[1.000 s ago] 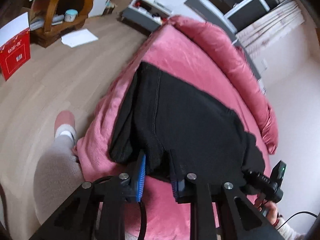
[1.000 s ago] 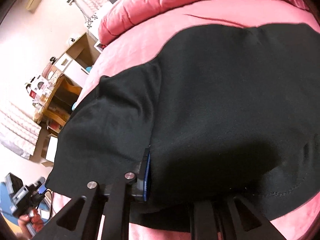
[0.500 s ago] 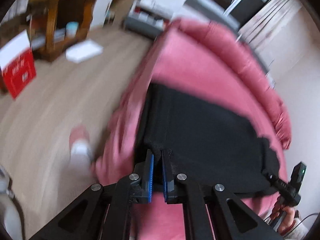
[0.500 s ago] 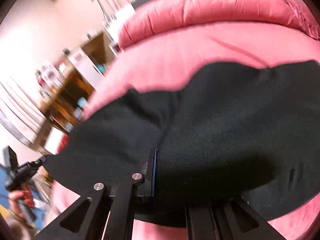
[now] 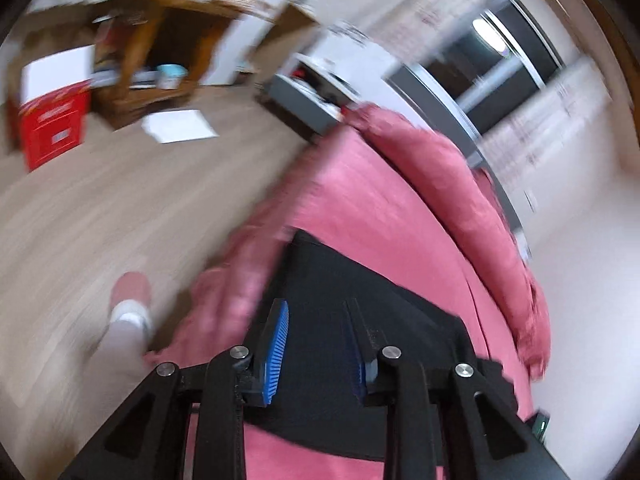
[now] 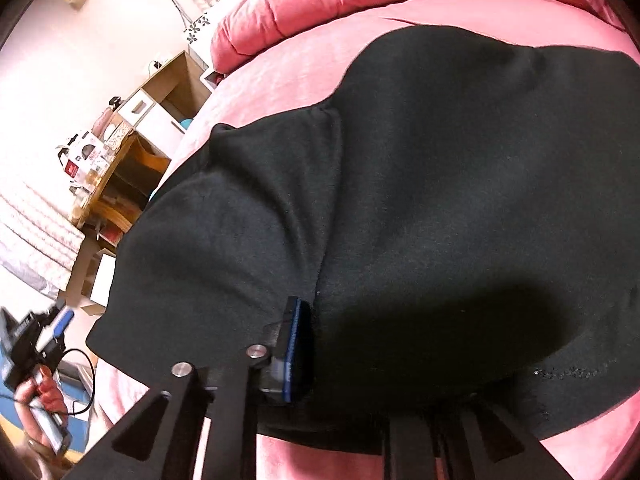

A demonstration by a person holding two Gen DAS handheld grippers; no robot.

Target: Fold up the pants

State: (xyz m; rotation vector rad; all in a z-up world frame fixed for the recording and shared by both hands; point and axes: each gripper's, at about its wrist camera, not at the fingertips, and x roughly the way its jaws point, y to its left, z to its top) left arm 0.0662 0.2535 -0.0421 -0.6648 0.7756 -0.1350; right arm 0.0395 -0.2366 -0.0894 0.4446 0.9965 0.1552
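While both sets of jaws are opening, the left gripper has lifted clear of the folded black fleece pants on the pink plush bed, nothing between its pads, and the right gripper looks to be letting go of the near hem, so this fold reads as placed.

Left gripper: jaws opening, blue pads apart, nothing pinched between them; black cloth lies behind the gap.
Pants: black, folded flat on the pink bed cover, at 6 o'clock.
Slipper: pink, on the wooden floor, at 8 o'clock.
Red box: at 10 o'clock.
Focus: blurred throughout.
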